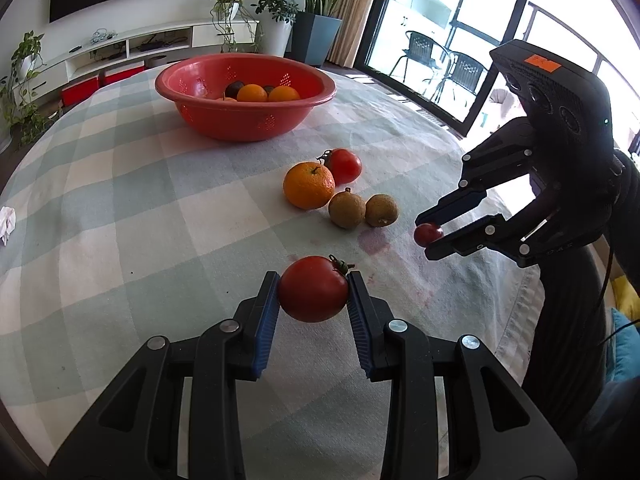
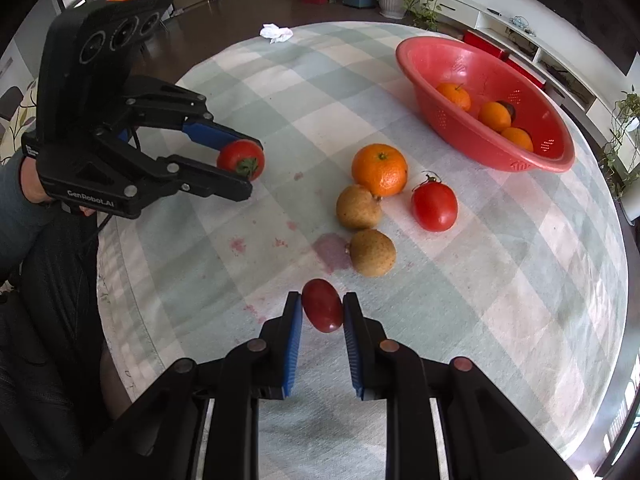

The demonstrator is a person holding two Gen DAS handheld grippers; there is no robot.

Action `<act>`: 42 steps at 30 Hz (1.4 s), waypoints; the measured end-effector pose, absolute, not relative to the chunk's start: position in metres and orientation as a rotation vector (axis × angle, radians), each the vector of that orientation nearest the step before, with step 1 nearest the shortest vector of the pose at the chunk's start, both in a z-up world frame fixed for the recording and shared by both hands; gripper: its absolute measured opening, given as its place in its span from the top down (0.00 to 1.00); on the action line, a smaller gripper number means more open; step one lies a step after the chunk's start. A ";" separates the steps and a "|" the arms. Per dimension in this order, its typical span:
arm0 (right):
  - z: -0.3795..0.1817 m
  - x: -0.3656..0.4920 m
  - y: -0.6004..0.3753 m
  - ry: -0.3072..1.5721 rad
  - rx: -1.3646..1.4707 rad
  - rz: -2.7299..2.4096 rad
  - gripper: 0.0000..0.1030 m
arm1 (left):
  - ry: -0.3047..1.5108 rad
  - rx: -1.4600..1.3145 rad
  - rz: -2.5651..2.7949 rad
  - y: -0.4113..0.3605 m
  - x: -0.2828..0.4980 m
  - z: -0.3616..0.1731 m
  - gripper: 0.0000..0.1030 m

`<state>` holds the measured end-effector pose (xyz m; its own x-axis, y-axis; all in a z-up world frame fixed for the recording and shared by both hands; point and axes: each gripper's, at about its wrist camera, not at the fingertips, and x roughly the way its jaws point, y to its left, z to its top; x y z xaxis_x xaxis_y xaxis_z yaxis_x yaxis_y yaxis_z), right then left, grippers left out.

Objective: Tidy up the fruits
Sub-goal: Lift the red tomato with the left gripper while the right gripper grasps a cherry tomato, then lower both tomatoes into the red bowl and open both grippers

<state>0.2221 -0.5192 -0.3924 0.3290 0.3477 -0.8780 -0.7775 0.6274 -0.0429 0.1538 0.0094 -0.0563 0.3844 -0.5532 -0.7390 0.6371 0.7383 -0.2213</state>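
Note:
My left gripper is shut on a large red tomato, held just above the checked tablecloth; it also shows in the right wrist view. My right gripper is shut on a small dark red fruit, also seen in the left wrist view. On the cloth lie an orange, another tomato and two brown kiwis. The red basin at the far side holds several oranges and a dark fruit.
A crumpled white tissue lies near the table's edge. Reddish stains mark the cloth near the kiwis. The round table's edge runs close by my right gripper. Plants and a TV shelf stand beyond the table.

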 end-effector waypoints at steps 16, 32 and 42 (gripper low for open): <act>-0.321 0.262 -0.550 0.752 -0.180 0.638 0.78 | 0.757 0.101 -0.688 0.023 0.215 0.019 0.69; -0.315 0.346 -0.518 0.725 -0.175 0.517 0.78 | 0.813 0.314 -0.623 -0.046 0.343 0.024 0.69; -0.352 0.377 -0.505 0.801 -0.232 0.483 0.78 | 0.880 0.333 -0.595 -0.058 0.383 -0.024 0.69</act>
